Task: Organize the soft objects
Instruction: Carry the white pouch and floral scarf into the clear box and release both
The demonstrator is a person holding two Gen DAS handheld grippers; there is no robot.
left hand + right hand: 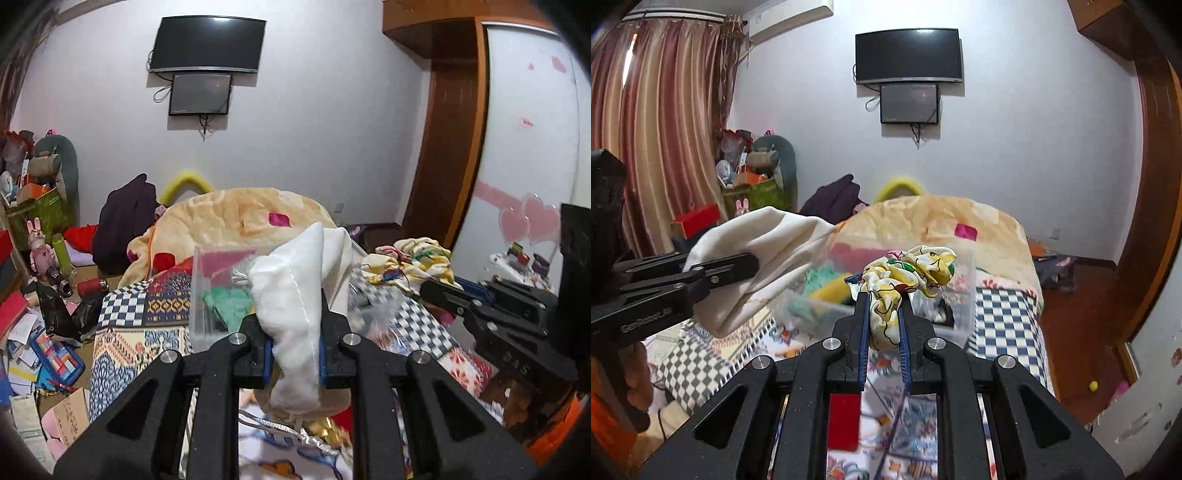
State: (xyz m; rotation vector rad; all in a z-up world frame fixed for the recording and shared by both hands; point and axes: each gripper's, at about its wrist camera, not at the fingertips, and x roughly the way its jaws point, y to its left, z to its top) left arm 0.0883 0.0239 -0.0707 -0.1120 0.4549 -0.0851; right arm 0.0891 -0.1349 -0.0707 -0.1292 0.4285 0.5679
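L gripper [295, 343]: fingers clamp white cloth pouch [295, 291] mid-body. R gripper [882, 325]: fingers pinch yellow printed scrunchie [908, 273]. Both held above clear bin [964, 295] on bed; light, limp, compressible, so likely grip bunched middle.

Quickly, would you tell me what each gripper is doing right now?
Left gripper: closed on a white cloth, held up off the bed.
Right gripper: closed on a yellow patterned cloth, also lifted.
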